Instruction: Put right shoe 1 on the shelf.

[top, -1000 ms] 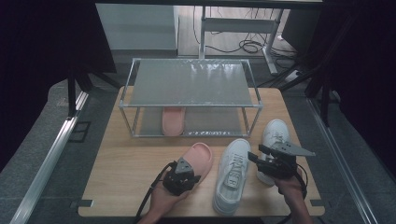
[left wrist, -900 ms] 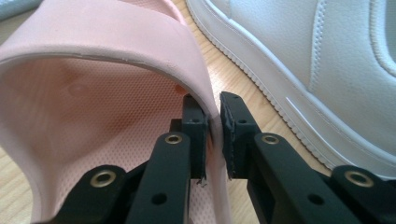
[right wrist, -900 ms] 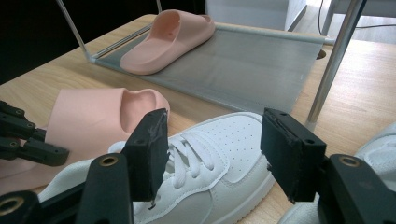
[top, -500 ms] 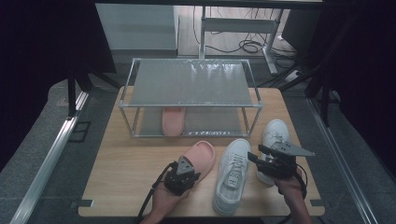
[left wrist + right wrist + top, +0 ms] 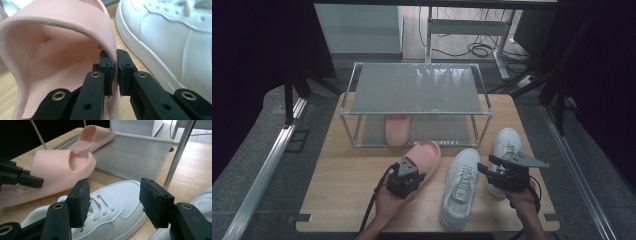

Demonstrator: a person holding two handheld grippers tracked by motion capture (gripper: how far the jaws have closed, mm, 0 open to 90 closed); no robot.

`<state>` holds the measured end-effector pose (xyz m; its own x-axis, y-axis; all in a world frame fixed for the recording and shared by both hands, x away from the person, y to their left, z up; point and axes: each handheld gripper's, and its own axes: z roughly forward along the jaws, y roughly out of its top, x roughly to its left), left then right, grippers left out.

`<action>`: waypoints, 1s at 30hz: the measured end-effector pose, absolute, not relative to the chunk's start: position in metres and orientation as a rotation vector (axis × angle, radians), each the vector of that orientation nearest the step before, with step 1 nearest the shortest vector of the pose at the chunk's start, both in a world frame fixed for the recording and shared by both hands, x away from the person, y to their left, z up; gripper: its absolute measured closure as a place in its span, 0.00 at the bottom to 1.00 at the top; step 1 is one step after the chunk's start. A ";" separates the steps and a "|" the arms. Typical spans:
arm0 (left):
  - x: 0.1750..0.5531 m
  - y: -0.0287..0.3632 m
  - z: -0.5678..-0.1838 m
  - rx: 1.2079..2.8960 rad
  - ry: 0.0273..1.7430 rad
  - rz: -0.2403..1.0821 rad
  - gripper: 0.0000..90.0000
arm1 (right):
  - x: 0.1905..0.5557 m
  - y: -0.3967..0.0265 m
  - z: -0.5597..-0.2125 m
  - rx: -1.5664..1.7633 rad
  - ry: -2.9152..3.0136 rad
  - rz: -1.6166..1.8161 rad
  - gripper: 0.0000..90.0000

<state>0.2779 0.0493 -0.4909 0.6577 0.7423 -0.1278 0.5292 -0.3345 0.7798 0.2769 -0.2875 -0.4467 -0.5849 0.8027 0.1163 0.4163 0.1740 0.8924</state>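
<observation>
Since the earlier frames, the left gripper (image 5: 412,172) jaws have been closing, and they now pinch the side wall of the pink slipper (image 5: 424,156) between their pads, as the left gripper view shows; otherwise the layout is unchanged. That slipper (image 5: 57,50) lies on the wooden worktop (image 5: 347,195), toe pointing toward the rack, its heel end under the left gripper (image 5: 115,72). From the right gripper view, the same slipper (image 5: 57,170) appears slightly raised at the toe, though whether it is clear of the worktop cannot be told.

Just right of it lies a white sneaker (image 5: 459,187), toe toward the rack, close beside the slipper. The right gripper (image 5: 497,172) hovers above the gap between this sneaker and a second white sneaker (image 5: 504,142); its jaws stand apart with nothing between the pads, the first sneaker (image 5: 110,207) visible beneath them.

Behind the shoes stands a two-tier metal rack (image 5: 417,90). A second pink slipper (image 5: 397,129) rests on its lower shelf, toe toward the person.
</observation>
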 end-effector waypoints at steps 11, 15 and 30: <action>0.324 0.029 -0.485 1.970 1.063 0.365 0.93 | 0.277 -0.287 -0.447 1.152 2.079 1.382 0.47; 0.344 0.022 -0.485 1.959 1.099 0.393 0.93 | 0.277 -0.287 -0.448 1.155 2.081 1.382 0.47; 0.394 0.001 -0.492 1.943 1.167 0.490 0.92 | 0.278 -0.287 -0.449 1.155 2.087 1.381 0.47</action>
